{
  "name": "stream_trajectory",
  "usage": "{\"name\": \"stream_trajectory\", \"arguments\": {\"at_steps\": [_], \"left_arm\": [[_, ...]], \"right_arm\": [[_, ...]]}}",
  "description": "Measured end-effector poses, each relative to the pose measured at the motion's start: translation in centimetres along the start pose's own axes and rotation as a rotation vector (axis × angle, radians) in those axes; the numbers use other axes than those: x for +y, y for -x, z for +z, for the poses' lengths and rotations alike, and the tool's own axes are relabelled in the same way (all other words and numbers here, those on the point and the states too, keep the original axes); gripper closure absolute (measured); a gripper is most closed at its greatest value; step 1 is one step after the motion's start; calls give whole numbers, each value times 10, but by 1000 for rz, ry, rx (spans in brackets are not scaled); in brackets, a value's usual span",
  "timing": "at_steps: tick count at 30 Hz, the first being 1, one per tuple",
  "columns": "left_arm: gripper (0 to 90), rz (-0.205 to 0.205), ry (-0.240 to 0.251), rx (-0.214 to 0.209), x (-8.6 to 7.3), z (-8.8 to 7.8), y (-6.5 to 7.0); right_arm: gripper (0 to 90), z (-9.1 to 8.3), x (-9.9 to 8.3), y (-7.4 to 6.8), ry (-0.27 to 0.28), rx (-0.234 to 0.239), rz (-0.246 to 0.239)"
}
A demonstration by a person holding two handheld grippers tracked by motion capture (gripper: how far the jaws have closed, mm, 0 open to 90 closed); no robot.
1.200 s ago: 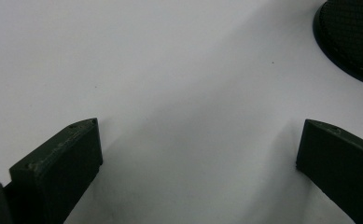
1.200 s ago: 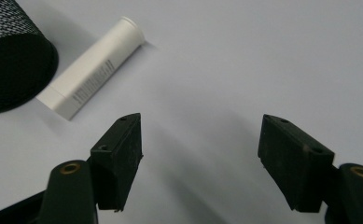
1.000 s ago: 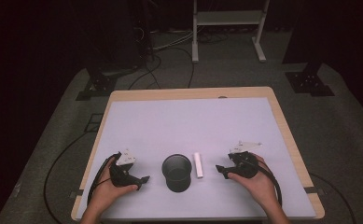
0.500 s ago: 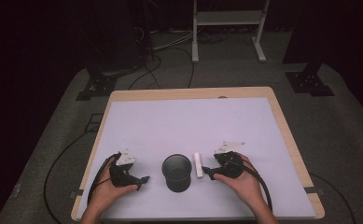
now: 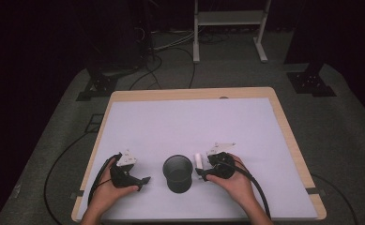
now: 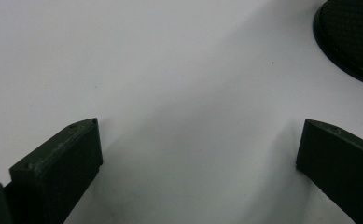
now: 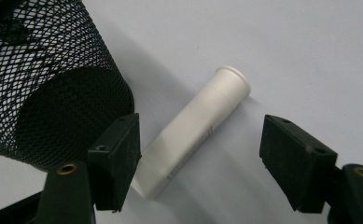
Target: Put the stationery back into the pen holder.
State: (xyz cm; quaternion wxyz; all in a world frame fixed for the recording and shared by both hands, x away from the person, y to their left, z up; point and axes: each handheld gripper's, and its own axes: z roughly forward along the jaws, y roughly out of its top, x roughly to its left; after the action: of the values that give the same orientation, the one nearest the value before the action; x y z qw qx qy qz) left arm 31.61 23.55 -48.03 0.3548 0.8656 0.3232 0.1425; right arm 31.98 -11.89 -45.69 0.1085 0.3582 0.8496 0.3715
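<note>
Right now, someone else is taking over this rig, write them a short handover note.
Left gripper: open, idle on the white table, left of the black wire-mesh cup.
Right gripper: open, jaws either side of the white plastic tube, not closed on it.
The tube lies flat just right of the upright cup.
Done: right gripper lined up on the tube.
Left: probably grip the tube and drop it into the cup.

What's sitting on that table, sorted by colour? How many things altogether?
Black: 1, the mesh cup
White: 1, the tube lying beside it
Total: 2 things, not counting the hand-held grippers.
</note>
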Motion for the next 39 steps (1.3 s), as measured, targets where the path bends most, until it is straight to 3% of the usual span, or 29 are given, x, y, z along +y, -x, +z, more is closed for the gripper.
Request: {"name": "stream_trajectory", "arguments": {"at_steps": [7,15,26,39], "left_arm": [[0,0,0,0,0,0,0],[0,0,0,0,0,0,0],[0,0,0,1,0,0,0],[0,0,0,0,0,0,0]], "right_arm": [[277,7,-2,-3,-28,0,-16],[294,6,-6,-4,-77,-35,-43],[400,0,-15,-2,-83,-68,-57],[628,-3,-16,0,-83,-72,-39]]}}
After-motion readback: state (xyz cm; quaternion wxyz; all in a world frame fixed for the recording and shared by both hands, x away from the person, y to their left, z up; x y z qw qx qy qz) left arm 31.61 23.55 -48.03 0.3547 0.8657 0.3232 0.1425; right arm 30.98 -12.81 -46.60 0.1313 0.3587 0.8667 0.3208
